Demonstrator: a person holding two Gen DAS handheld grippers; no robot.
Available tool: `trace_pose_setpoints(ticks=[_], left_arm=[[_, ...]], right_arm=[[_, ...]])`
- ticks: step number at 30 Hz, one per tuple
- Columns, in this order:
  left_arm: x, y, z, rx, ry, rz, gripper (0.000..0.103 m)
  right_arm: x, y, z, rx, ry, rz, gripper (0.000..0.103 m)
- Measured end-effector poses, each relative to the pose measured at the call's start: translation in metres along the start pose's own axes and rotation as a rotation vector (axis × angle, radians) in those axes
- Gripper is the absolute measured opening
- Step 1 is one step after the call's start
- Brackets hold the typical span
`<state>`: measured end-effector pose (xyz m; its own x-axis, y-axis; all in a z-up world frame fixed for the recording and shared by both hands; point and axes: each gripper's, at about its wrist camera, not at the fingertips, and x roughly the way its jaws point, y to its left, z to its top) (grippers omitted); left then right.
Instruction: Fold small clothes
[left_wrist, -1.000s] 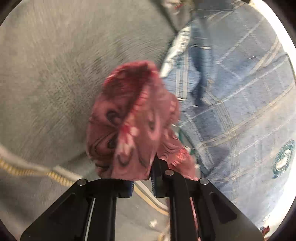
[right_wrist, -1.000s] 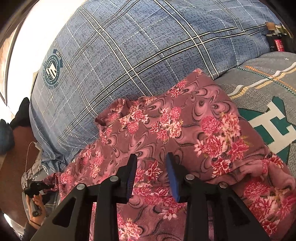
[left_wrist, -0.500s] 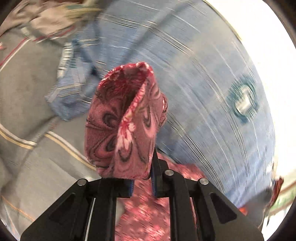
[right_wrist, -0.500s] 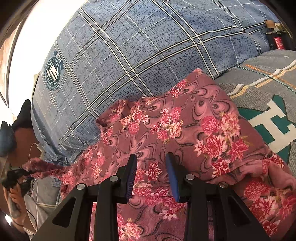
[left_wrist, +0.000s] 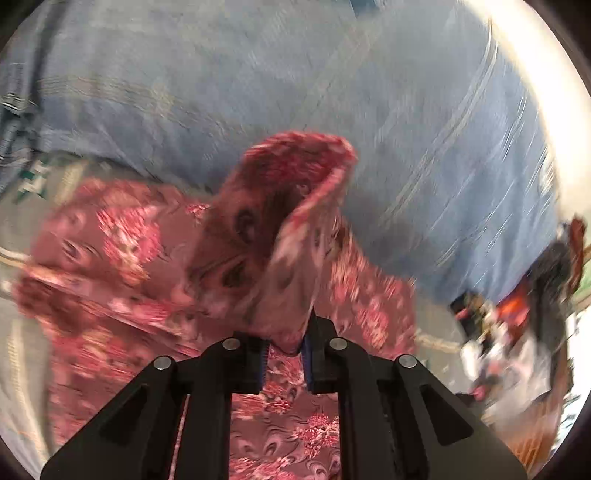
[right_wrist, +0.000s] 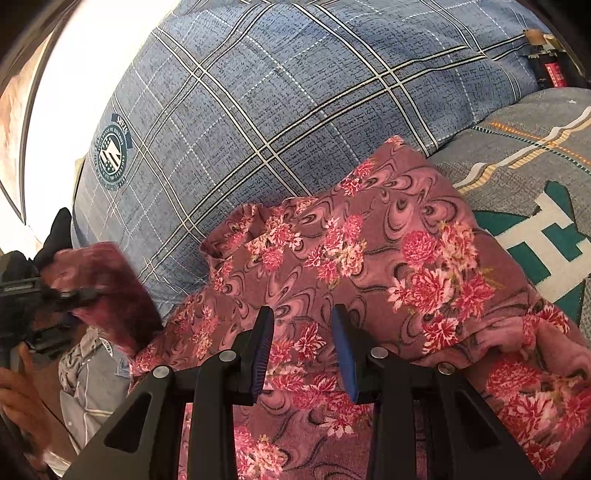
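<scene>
Pinching a corner of the floral cloth (left_wrist: 288, 236), my left gripper (left_wrist: 284, 350) is closed on it. My right gripper (right_wrist: 303, 347) hangs half open over the cloth, beside the pillow (right_wrist: 280, 96), holding nothing.

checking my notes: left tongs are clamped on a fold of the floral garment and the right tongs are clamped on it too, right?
Half right. The left tongs do pinch a fold of the floral garment. The right tongs are not clamped: the right wrist view shows their pads apart, open above the cloth.
</scene>
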<state>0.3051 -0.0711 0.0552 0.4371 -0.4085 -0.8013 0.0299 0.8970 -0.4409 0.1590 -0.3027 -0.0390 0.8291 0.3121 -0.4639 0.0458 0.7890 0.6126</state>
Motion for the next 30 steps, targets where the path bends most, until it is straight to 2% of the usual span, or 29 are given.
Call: trace_pose_setpoints(ticks=[4, 6, 11, 12, 14, 17, 20, 21, 24, 26, 30], left_arm=[[0.052, -0.018, -0.021, 0.035, 0.086, 0.078, 0.021], [0.063, -0.021, -0.032, 0.049, 0.128, 0.097, 0.039], [0.038, -0.017, -0.044, 0.099, 0.142, 0.013, 0.051], [0.023, -0.008, -0.048, 0.105, 0.121, -0.032, 0.057], [0.000, 0.014, -0.054, 0.084, 0.070, -0.071, 0.068], [-0.028, 0.073, -0.061, -0.040, -0.042, -0.084, 0.069], [-0.028, 0.131, -0.062, -0.157, -0.063, -0.032, 0.069], [-0.025, 0.143, -0.062, -0.187, -0.060, -0.037, 0.069], [-0.029, 0.158, -0.061, -0.244, -0.099, -0.119, 0.069], [-0.030, 0.159, -0.058, -0.252, -0.094, -0.147, 0.069], [-0.028, 0.163, -0.057, -0.260, -0.094, -0.155, 0.069]], right_arm=[[-0.001, -0.001, -0.001, 0.004, -0.003, 0.007, 0.034], [-0.001, -0.001, -0.001, 0.007, -0.003, 0.010, 0.034], [-0.002, -0.002, -0.002, 0.011, -0.005, 0.015, 0.034], [-0.002, -0.002, -0.002, 0.011, -0.005, 0.015, 0.034], [-0.002, -0.002, -0.002, 0.013, -0.005, 0.018, 0.034], [-0.004, -0.005, -0.002, 0.029, -0.006, 0.036, 0.034], [-0.004, -0.003, 0.004, 0.045, 0.038, 0.013, 0.034], [-0.005, 0.000, 0.005, 0.049, 0.056, 0.002, 0.038], [-0.006, 0.014, 0.001, 0.100, 0.065, 0.090, 0.053], [0.005, 0.028, -0.002, 0.098, 0.105, 0.076, 0.064], [0.032, 0.057, -0.010, 0.027, 0.174, 0.040, 0.065]])
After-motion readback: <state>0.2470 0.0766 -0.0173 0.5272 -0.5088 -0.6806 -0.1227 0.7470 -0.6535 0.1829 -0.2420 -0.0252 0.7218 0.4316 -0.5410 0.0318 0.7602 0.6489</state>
